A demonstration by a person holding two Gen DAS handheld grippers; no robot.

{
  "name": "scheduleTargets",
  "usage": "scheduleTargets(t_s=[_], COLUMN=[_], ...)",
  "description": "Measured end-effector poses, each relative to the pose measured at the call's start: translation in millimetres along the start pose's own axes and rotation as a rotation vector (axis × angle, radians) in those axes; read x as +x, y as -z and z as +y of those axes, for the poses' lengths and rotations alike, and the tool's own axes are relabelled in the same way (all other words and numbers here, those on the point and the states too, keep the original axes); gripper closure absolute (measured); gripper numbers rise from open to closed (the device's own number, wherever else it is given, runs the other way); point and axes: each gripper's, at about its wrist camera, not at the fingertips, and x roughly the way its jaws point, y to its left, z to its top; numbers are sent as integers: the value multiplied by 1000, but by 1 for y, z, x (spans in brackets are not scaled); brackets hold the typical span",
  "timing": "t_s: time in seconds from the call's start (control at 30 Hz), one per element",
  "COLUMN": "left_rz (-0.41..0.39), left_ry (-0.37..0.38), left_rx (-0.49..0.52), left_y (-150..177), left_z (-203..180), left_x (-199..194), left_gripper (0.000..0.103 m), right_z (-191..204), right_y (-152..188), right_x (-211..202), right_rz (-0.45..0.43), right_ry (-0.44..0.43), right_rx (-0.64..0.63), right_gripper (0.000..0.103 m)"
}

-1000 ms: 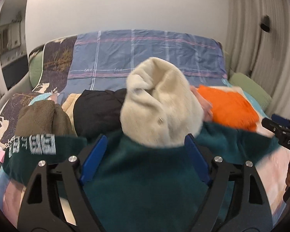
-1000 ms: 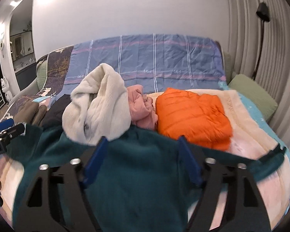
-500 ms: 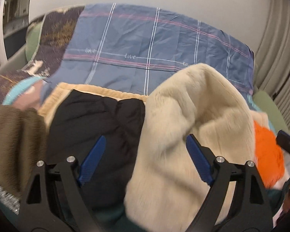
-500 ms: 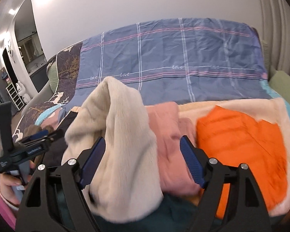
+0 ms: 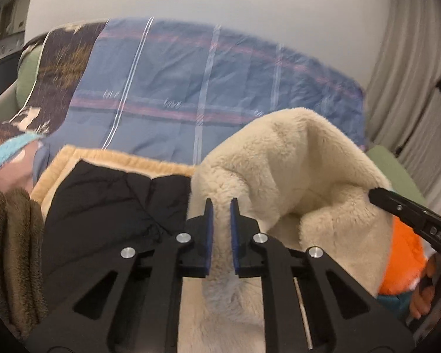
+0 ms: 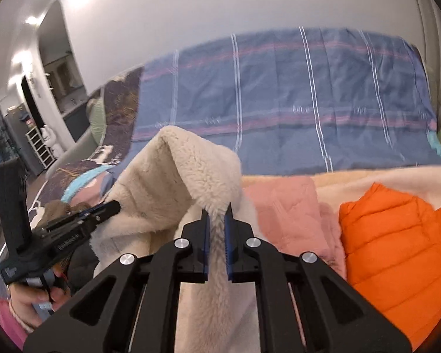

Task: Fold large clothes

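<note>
A cream fleece garment (image 5: pixel 294 170) sits bunched on the bed among other clothes; it also shows in the right wrist view (image 6: pixel 176 182). My left gripper (image 5: pixel 221 206) is shut on a fold of the cream fleece at its left side. My right gripper (image 6: pixel 217 210) is shut on another fold of the same fleece at its right side. Each gripper shows in the other's view, the right one (image 5: pixel 408 217) at the fleece's right edge, the left one (image 6: pixel 73 226) at its left edge.
A black jacket (image 5: pixel 108 206) and a brown fleece (image 5: pixel 11 250) lie left of the cream one. A pink garment (image 6: pixel 285 206) and an orange puffer jacket (image 6: pixel 397 250) lie to its right. A blue plaid cover (image 6: pixel 294 103) hangs over the headboard behind.
Both grippers moved forward off the dark green garment to the cream fleece and went from wide open to shut on its folds.
</note>
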Motion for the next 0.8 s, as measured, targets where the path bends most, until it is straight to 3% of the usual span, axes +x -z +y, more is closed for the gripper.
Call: scheduleTargets(t_s=[0.07, 0.2, 0.33, 0.37, 0.43, 0.47, 0.5, 0.67, 0.73, 0.8], left_rz=[-34, -105, -57, -43, -18, -17, -21, -25, 11, 51], left_ry=[40, 79, 157, 166, 166, 152, 141, 92, 146, 198], left_rx=[21, 125, 137, 134, 130, 127, 128, 152, 108, 62], left_y=[6, 45, 114, 129, 159, 177, 187, 209, 208, 211], left_z=[-6, -15, -6, -3, 2, 5, 9, 7, 1, -4], left_x=[-33, -108, -167, -177, -197, -211, -220, -243, -240, -231], left_gripper=[93, 92, 90, 87, 67, 62, 57, 44, 32, 27], right_z=[3, 20, 23, 22, 22, 21, 19, 13, 14, 16], right_y=[12, 71, 152, 165, 206, 223, 232, 250, 246, 242], right_x=[-27, -97, -149, -154, -166, -175, -183, -201, -204, -208], right_rz=[-31, -84, -37, -6, 74, 86, 87, 96, 80, 46], right_ry=[-37, -32, -69, -76, -52, -28, -18, -4, 3, -5], right_rx=[-26, -194, -232, -235, -257, -253, -242, -158, -124, -91], right_gripper=[95, 95, 93, 91, 83, 77, 69, 65, 55, 42])
